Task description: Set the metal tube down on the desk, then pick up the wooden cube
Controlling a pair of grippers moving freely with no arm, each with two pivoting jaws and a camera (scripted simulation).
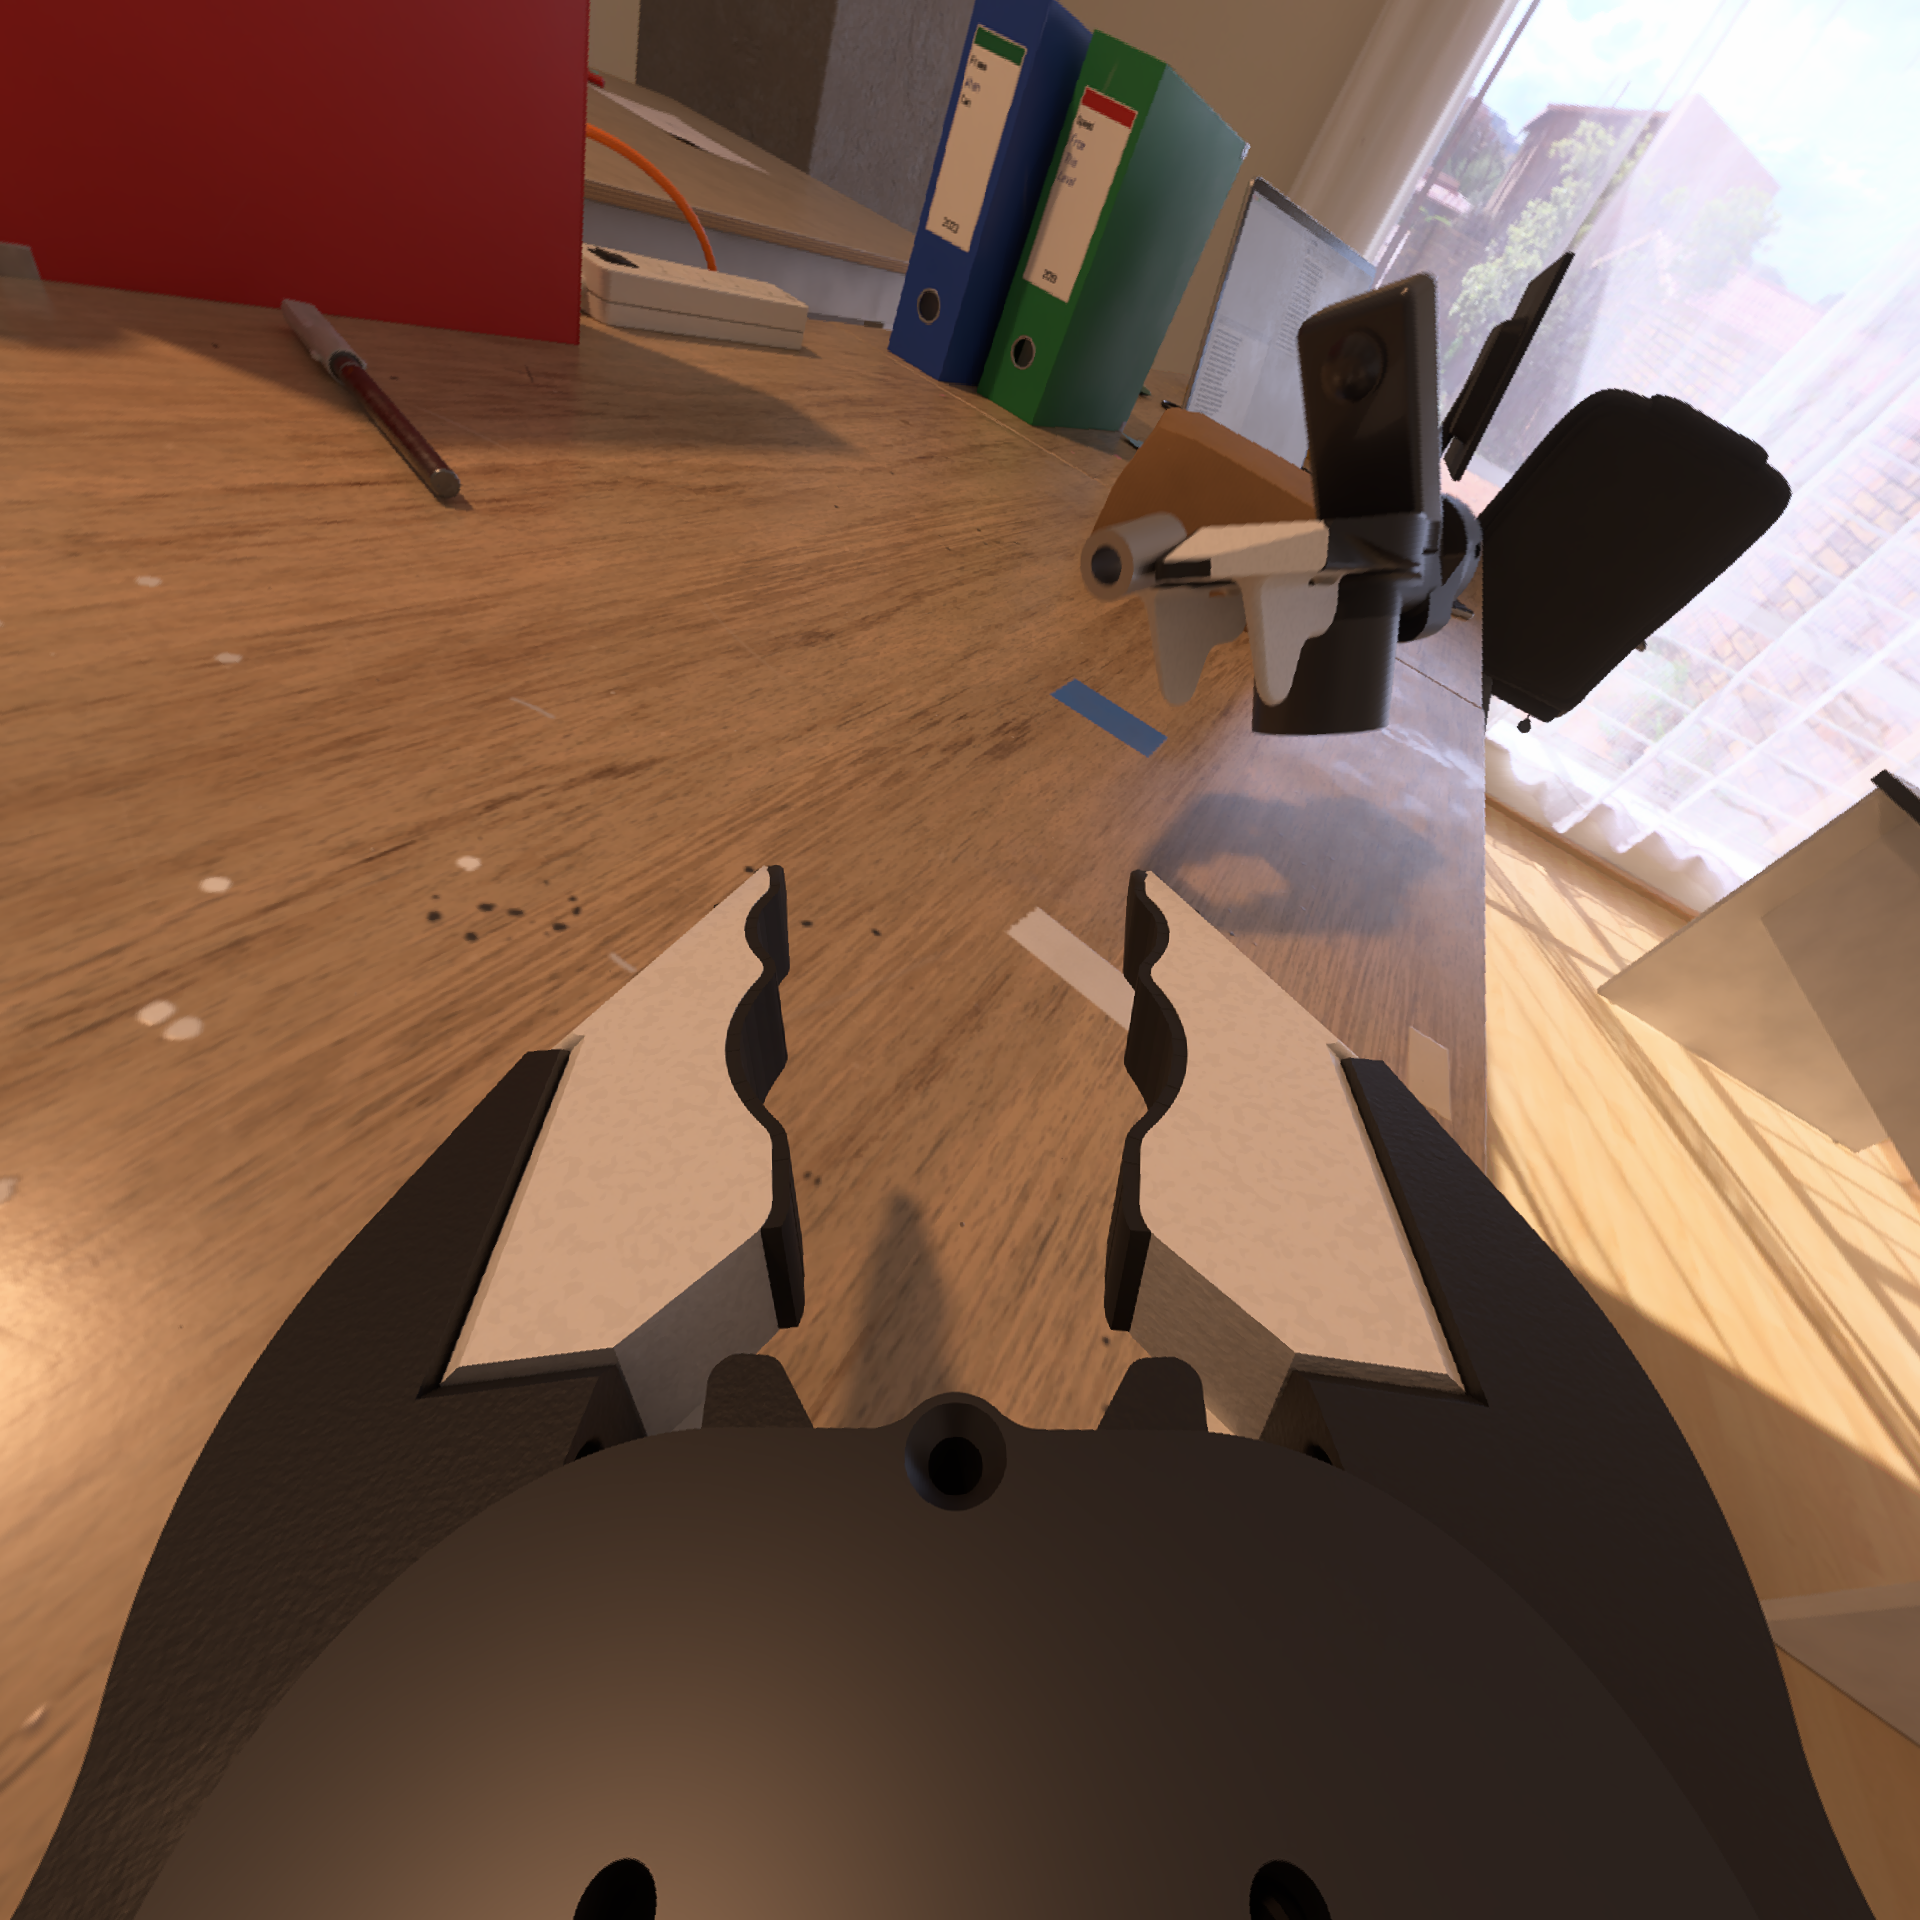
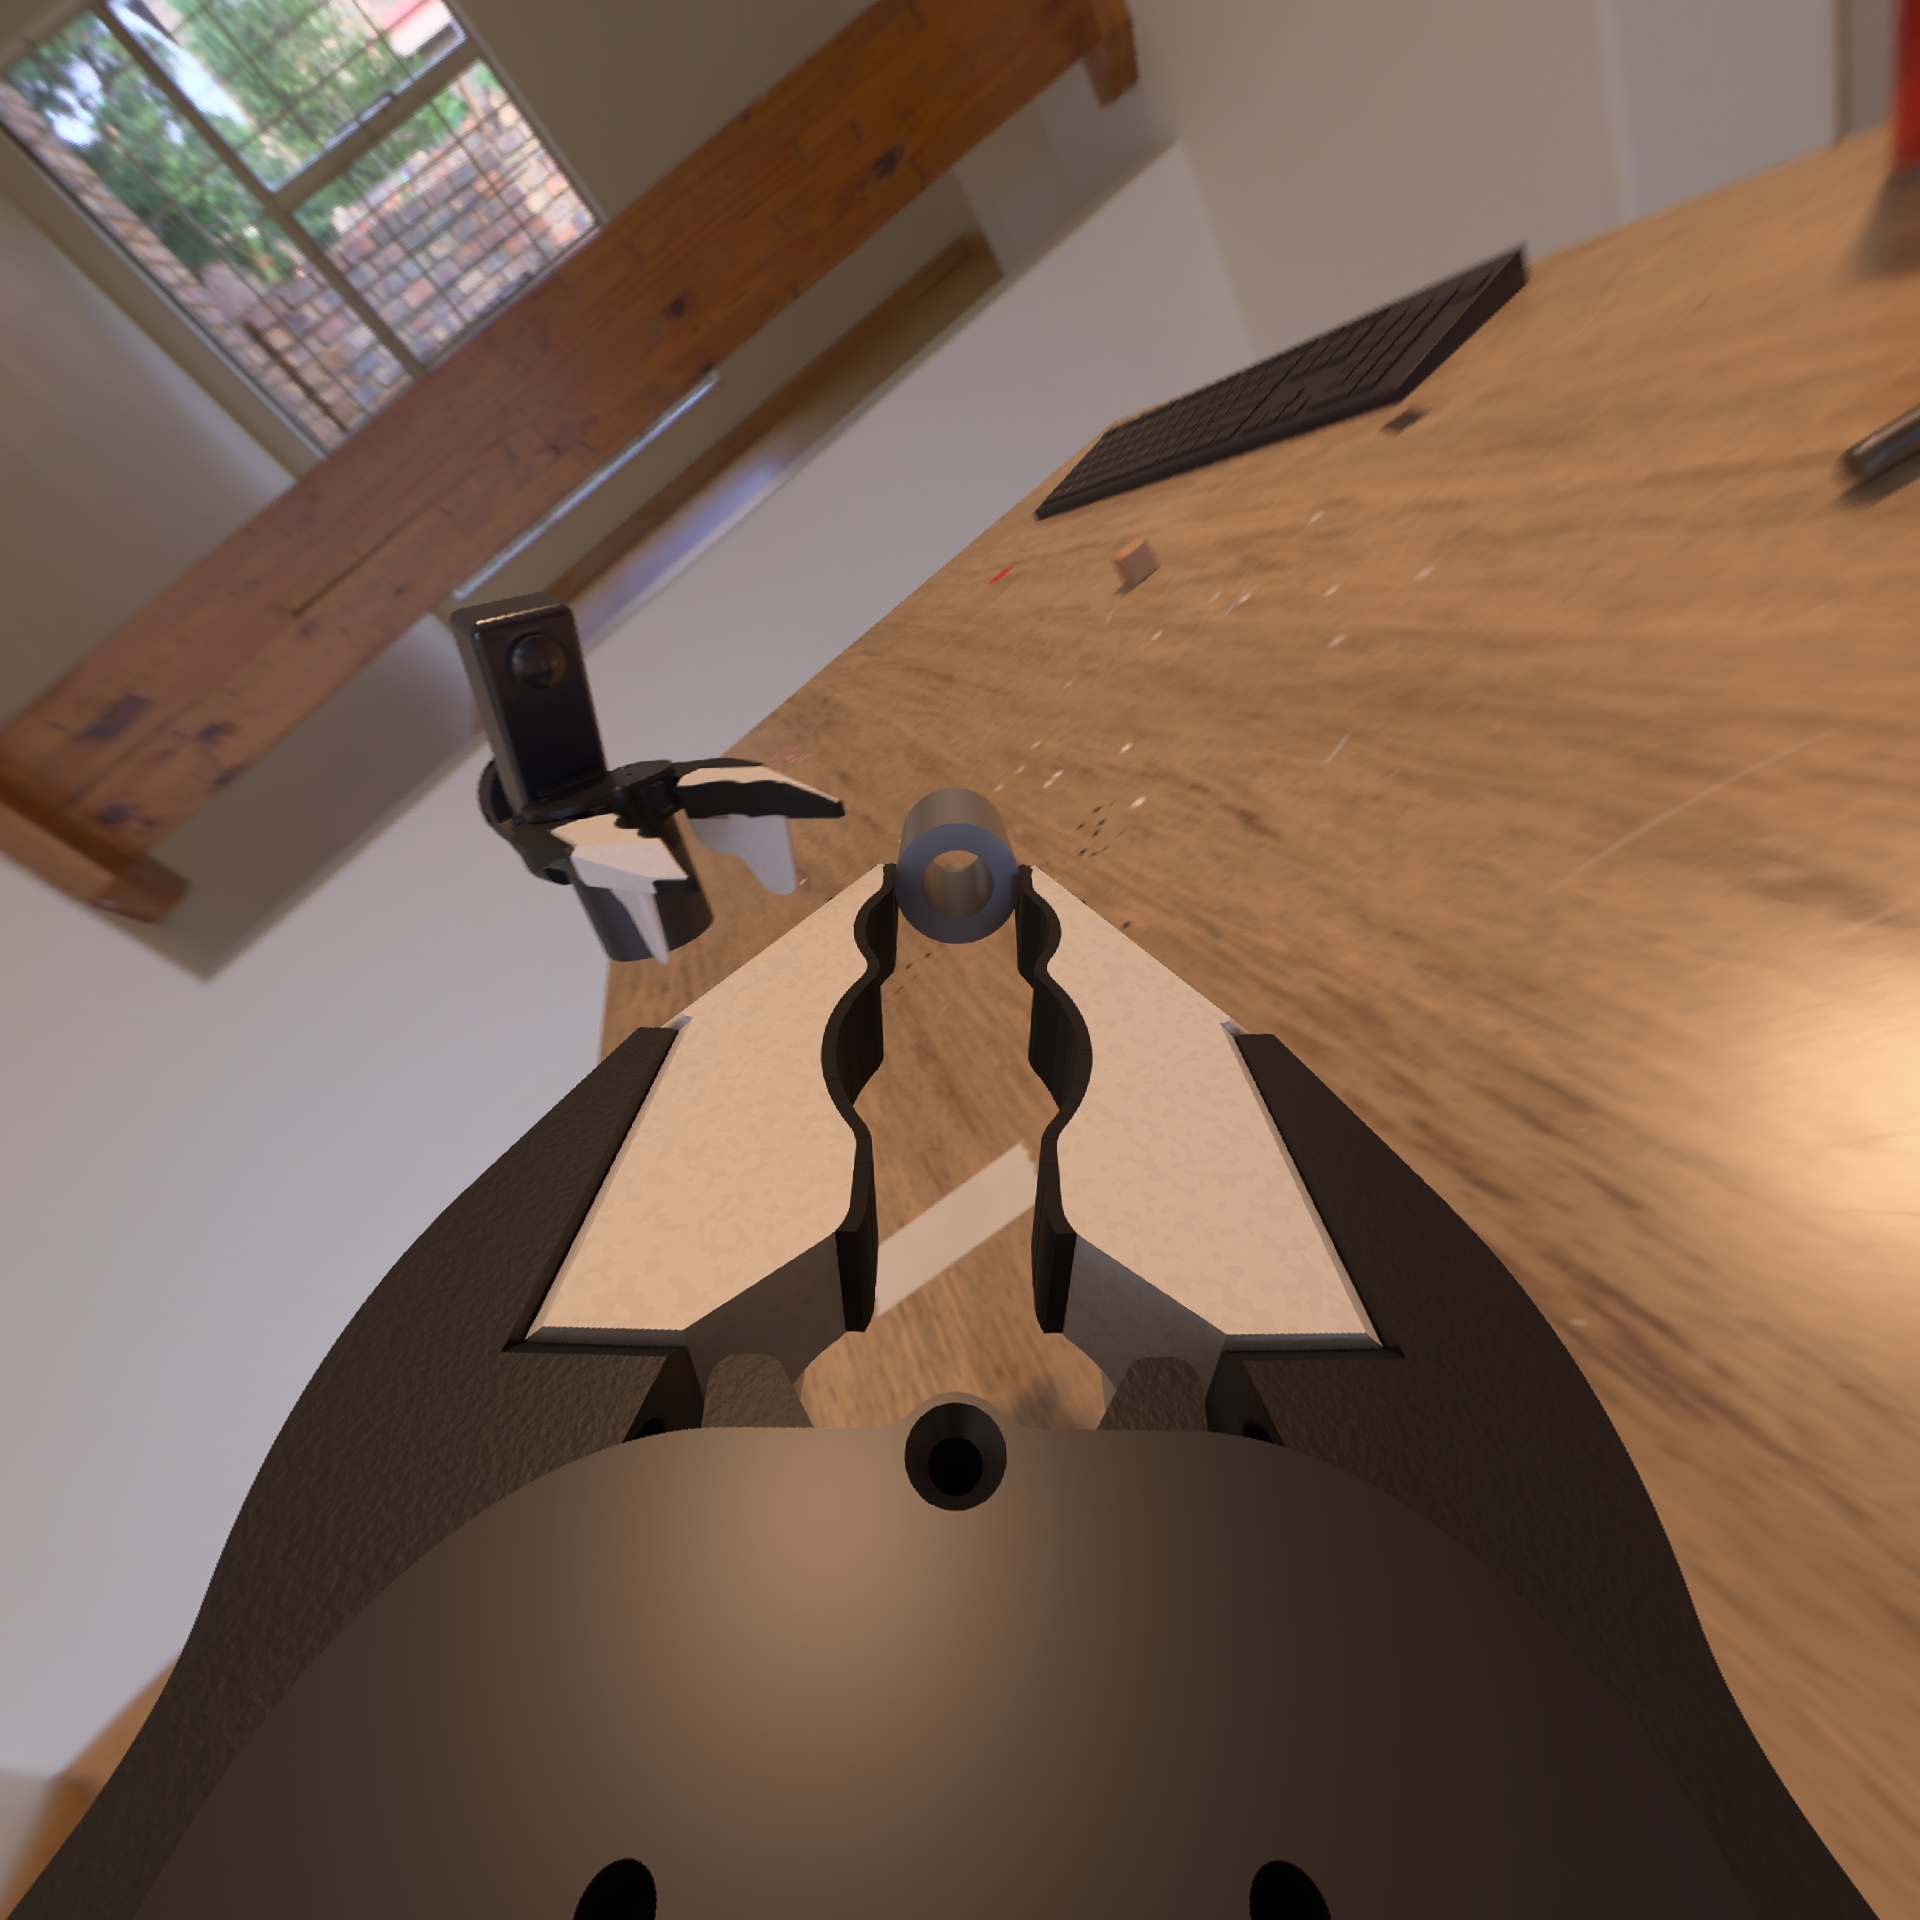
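Tube point(image 2: 956, 878): sitting pinched at the tips of the right gripper point(image 2: 954, 883), hanging above the surface point(image 2: 1455, 935); set-down pending, calling for lowering, then release. Cube point(image 2: 1135, 564): lying far off, near keyboard point(image 2: 1288, 390). Left gripper point(image 1: 956, 883): hovering spread, empty.

The short grey metal tube point(image 2: 956, 878), hollow with its open end facing the camera, sits pinched between the right gripper's point(image 2: 954, 883) fingertips above the desk point(image 2: 1455, 831), while the small wooden cube point(image 2: 1136, 564) lies far off near the keyboard.
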